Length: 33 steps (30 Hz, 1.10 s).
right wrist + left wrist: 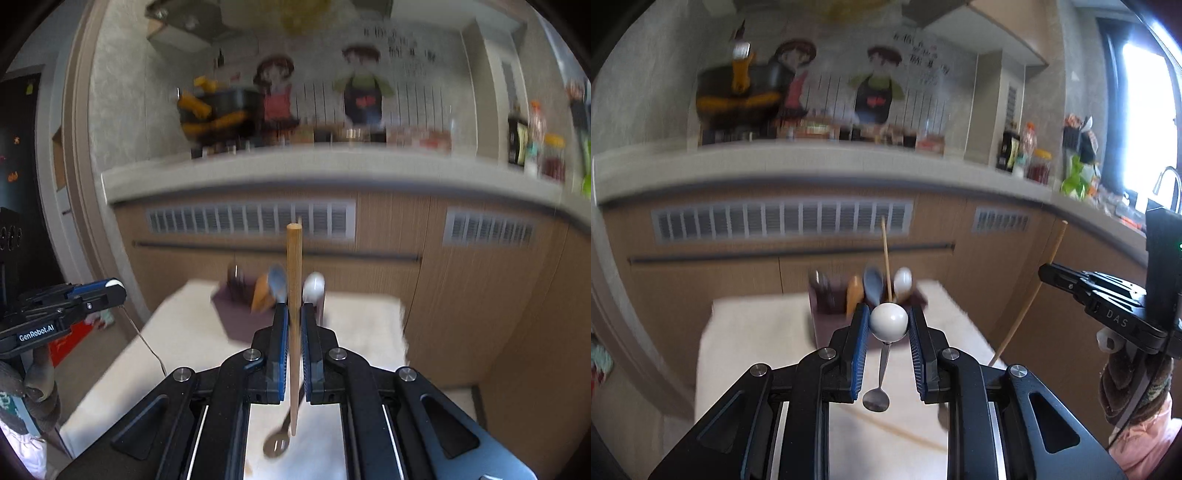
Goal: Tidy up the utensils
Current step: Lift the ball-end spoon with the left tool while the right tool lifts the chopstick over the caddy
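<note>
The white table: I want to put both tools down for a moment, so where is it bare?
The white table is bare along its right side, from the dark holder out to the right edge, and on the near left strip. The far middle is crowded: holder with spoons. A metal spoon lies on the near middle, below the right gripper.

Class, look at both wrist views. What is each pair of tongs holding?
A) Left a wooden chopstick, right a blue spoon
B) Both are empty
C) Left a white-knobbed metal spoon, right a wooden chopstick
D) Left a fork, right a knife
C: the left tongs grip the white knob of a metal spoon hanging bowl-down, and the right tongs clamp an upright wooden chopstick.
</note>
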Motion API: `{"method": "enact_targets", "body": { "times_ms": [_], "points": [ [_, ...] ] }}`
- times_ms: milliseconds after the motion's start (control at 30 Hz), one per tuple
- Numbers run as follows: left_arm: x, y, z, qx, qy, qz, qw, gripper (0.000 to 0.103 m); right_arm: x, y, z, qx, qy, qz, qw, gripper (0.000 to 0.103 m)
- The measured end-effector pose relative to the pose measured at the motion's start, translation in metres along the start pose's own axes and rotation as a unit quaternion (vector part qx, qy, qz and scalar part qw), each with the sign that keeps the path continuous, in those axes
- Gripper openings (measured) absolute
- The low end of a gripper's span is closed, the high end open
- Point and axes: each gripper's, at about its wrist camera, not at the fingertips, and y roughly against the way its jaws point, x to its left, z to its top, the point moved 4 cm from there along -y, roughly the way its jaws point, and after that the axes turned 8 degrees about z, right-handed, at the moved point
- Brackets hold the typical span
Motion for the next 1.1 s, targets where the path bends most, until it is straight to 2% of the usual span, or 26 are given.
{"method": "enact_targets", "body": {
  "times_ms": [133, 233, 333, 433, 567, 700, 933, 1100],
  "points": [
    [0.003, -0.004, 0.067, -0.06, -0.003, 0.015, 0.9981, 0.022, 0.005, 0.001, 0.072, -0.054, 0.027, -0.016, 0.998, 0.006],
    [0.008, -0.015, 0.101, -0.084, 0.001, 0.016, 0.9963, 0.022, 0.01, -0.009, 0.115, -0.079, 0.041, -0.027, 0.996, 0.006],
    [0.013, -0.032, 0.123, -0.094, -0.001, 0.02, 0.9954, 0.022, 0.012, -0.022, 0.138, -0.092, 0.051, -0.038, 0.994, 0.006],
    [0.021, -0.055, 0.135, -0.088, 0.006, 0.018, 0.9959, 0.022, 0.009, -0.04, 0.149, -0.09, 0.052, -0.037, 0.994, 0.006],
    [0.034, -0.089, 0.136, -0.073, 0.017, 0.016, 0.997, 0.022, 0.005, -0.069, 0.144, -0.077, 0.05, -0.036, 0.995, 0.006],
    [0.044, -0.12, 0.121, -0.051, 0.028, 0.012, 0.9982, 0.022, -0.008, -0.102, 0.125, -0.048, 0.035, -0.024, 0.998, 0.006],
    [0.054, -0.172, 0.084, 0.005, 0.04, 0.004, 0.9992, 0.022, -0.022, -0.161, 0.081, 0.021, 0.009, -0.01, 1.0, 0.006],
    [0.054, -0.201, 0.06, 0.042, 0.047, -0.002, 0.998, 0.022, -0.031, -0.196, 0.043, 0.082, -0.015, 0.008, 0.996, 0.006]
  ]
}}
